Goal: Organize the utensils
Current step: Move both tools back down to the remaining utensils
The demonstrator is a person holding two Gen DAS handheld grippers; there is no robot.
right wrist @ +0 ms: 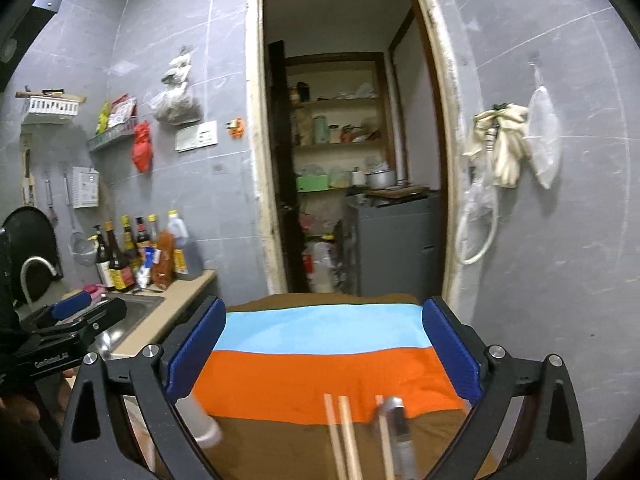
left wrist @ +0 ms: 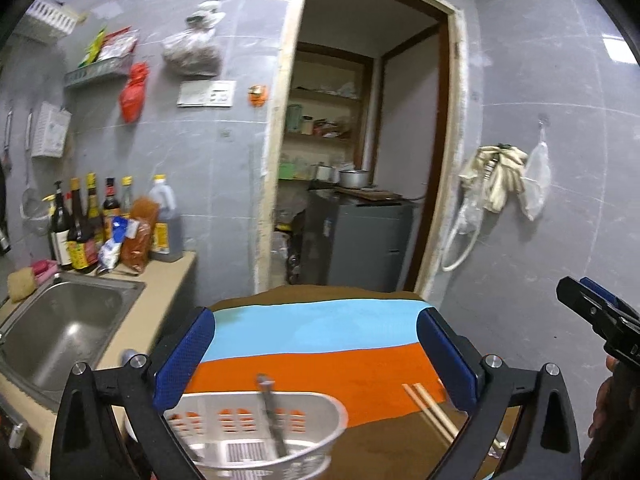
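We look forward from each handheld tool, low and close over a striped cloth (left wrist: 320, 332) on the worktop, facing a grey tiled wall and open doorway (right wrist: 344, 140). Both views share these; the left view sits nearer the sink (left wrist: 60, 328).

One white slotted plastic basket (left wrist: 256, 432), one grey metal utensil (left wrist: 272, 420) standing in it. Left wrist view: two pale wooden chopsticks (left wrist: 430, 410) on the cloth. Right wrist view: three pale wooden sticks (right wrist: 348, 436), one blurred silver metal utensil handle (right wrist: 400, 432). One striped blue, orange and brown cloth (left wrist: 320, 332). One steel sink (left wrist: 60, 328). About six dark sauce bottles (left wrist: 86, 228) on the counter; exact count unclear.
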